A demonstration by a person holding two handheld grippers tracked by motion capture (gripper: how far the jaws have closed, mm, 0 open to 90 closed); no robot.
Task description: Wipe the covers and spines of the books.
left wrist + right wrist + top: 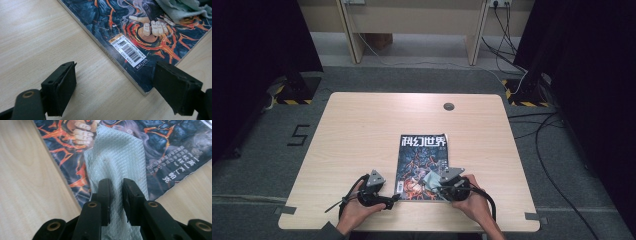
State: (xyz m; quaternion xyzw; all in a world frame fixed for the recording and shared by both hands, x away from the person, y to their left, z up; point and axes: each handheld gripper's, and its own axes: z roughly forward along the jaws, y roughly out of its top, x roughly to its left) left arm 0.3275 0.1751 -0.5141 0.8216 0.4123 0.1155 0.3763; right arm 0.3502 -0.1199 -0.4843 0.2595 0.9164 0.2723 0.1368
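Note:
A magazine with a dark cover streaked in orange lies flat in the near middle of the wooden table. My right gripper hovers over its near right corner, shut on a pale green cloth that drapes forward onto the cover. The cloth shows as a grey-green patch in the high view. My left gripper rests at the magazine's near left corner with its jaws wide open, one on the bare wood and one at the corner. The barcode sits just beyond them.
A small round grommet is set in the table's far side. Cables run over the floor to the right. A wooden bench stands beyond the table, and dark curtains hang at both sides.

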